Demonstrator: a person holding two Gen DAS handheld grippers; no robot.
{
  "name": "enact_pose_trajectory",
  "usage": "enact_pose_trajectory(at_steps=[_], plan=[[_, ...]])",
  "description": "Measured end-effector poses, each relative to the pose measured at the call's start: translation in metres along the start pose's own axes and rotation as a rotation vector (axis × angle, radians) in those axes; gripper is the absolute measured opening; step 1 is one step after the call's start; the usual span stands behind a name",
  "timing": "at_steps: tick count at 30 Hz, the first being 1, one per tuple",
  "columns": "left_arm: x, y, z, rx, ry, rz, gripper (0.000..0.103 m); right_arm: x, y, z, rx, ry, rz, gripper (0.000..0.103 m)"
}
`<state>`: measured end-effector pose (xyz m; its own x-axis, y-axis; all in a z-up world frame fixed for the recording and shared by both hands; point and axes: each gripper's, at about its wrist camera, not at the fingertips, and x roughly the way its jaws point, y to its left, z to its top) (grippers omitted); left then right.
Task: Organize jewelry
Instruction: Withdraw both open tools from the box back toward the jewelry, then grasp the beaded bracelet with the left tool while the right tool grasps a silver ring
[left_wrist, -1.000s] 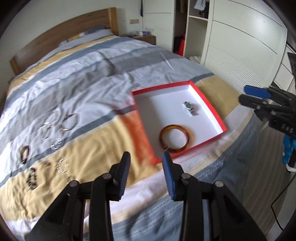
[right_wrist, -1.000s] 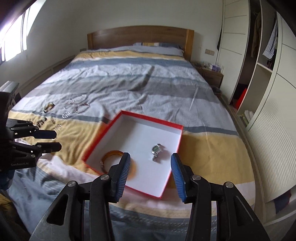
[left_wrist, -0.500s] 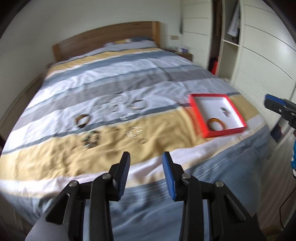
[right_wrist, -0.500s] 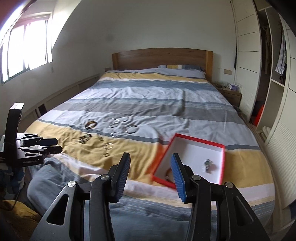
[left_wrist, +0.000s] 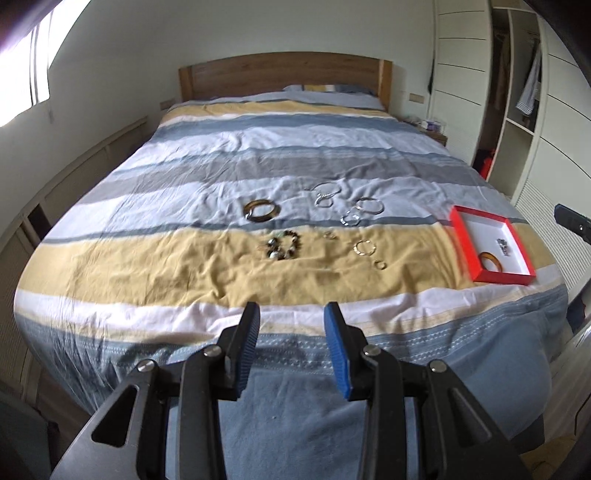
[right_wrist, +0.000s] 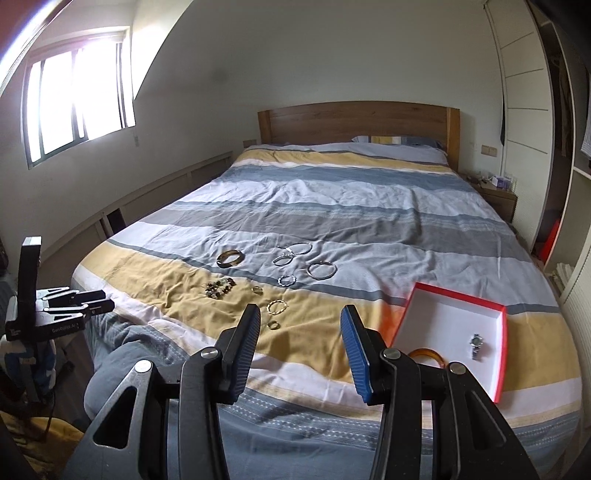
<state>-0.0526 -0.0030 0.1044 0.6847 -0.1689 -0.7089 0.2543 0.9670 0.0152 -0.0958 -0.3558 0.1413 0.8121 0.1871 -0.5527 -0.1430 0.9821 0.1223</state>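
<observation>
A red box with a white inside (left_wrist: 461, 236) (right_wrist: 495, 369) lies near the bed's right foot corner. It holds an amber bangle (left_wrist: 490, 259) (right_wrist: 426, 352) and a silver watch (left_wrist: 503, 246) (right_wrist: 476, 345). Several loose pieces lie mid-bed: a brown bangle (left_wrist: 260, 210) (right_wrist: 229, 257), a dark bead bracelet (left_wrist: 283, 249) (right_wrist: 220, 287), silver bangles (left_wrist: 369, 204) (right_wrist: 321, 270), gold rings (left_wrist: 365, 247) (right_wrist: 277, 306). My left gripper (left_wrist: 291, 345) is open and empty, held back from the bed's foot. My right gripper (right_wrist: 300, 350) is open and empty, also off the bed.
The bed (left_wrist: 258, 155) has a striped duvet and a wooden headboard (right_wrist: 358, 122). White wardrobes (left_wrist: 554, 110) stand along the right. A nightstand (right_wrist: 498, 195) is at the far right. The left gripper (right_wrist: 74, 306) shows at the left edge of the right wrist view.
Both grippers have pulled back and away from the box. The left view has swung left, from over the box to the whole bed. Both grippers stay open and empty.
</observation>
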Motion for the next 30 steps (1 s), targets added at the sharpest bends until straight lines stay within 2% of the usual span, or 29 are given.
enact_pose_trajectory(at_steps=[11,16,23,30], plan=[[0.067,0.018,-0.005,-0.047,0.093,-0.007,0.034,0.077,0.006,-0.009,0.056,0.106,0.013,0.031],[0.102,0.027,-0.012,-0.081,0.151,-0.007,0.034,0.122,0.016,-0.017,0.039,0.185,0.044,0.029],[0.136,0.032,-0.016,-0.086,0.192,-0.006,0.034,0.179,0.023,-0.024,0.030,0.261,0.093,0.028],[0.169,0.039,0.008,-0.109,0.197,-0.050,0.034,0.230,0.029,-0.024,0.020,0.319,0.137,0.028]])
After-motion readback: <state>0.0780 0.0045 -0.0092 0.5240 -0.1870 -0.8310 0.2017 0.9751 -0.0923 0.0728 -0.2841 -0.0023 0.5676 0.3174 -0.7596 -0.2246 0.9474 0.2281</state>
